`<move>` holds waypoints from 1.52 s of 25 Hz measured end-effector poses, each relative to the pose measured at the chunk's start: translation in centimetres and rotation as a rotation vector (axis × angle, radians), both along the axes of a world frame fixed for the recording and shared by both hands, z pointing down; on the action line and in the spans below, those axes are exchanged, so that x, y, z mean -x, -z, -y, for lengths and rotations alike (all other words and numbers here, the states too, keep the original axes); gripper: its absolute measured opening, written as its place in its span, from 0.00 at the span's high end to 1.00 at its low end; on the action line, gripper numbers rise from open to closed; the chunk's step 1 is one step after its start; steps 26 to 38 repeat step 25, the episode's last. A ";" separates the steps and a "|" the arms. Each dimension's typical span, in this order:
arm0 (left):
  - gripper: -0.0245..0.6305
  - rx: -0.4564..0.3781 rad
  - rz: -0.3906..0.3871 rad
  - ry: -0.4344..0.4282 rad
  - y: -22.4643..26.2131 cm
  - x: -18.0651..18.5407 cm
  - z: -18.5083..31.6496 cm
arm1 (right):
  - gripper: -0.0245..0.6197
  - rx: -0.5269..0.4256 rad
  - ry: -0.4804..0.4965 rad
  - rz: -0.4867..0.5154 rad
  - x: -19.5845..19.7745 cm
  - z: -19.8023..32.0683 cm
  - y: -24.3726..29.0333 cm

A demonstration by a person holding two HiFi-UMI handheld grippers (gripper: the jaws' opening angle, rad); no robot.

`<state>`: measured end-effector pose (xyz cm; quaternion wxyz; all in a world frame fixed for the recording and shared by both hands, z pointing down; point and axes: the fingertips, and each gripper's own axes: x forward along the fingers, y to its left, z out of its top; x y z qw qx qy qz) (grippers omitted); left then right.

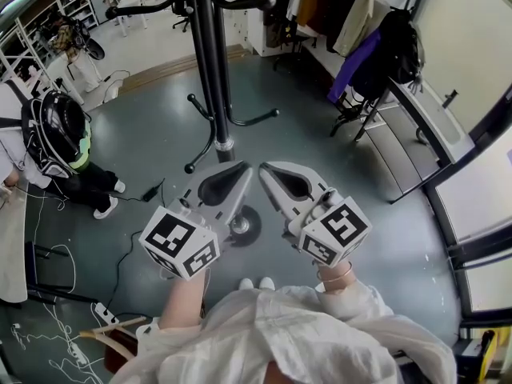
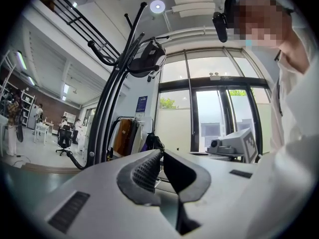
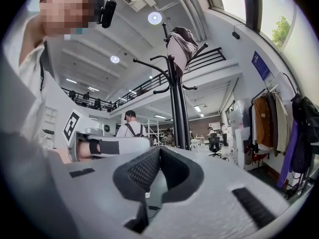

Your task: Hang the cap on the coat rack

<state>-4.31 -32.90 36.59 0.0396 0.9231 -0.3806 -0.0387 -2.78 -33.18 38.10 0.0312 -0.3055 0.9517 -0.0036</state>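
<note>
The cap (image 3: 181, 43) hangs on the coat rack (image 3: 179, 111) at upper centre of the frame. The left tongs (image 2: 161, 154) and right tongs (image 3: 159, 150) are both closed tip to tip, holding nothing.

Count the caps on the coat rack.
1. The cap hangs at the top of the rack. No other cap shows on it, though the head view cuts off its top.
</note>
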 end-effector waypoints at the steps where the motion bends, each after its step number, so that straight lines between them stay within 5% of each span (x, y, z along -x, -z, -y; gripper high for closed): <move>1: 0.92 -0.001 0.003 0.004 0.0 0.1 0.1 | 0.96 0.000 0.003 -0.003 0.1 0.0 -0.1; 20: 0.92 0.007 0.001 0.016 -0.3 1.4 -0.3 | 0.96 -0.080 -0.012 -0.125 1.0 0.1 0.1; 38: 0.92 0.015 0.028 0.029 -1.0 2.1 -0.4 | 0.96 -0.086 -0.003 -0.135 1.6 0.1 0.0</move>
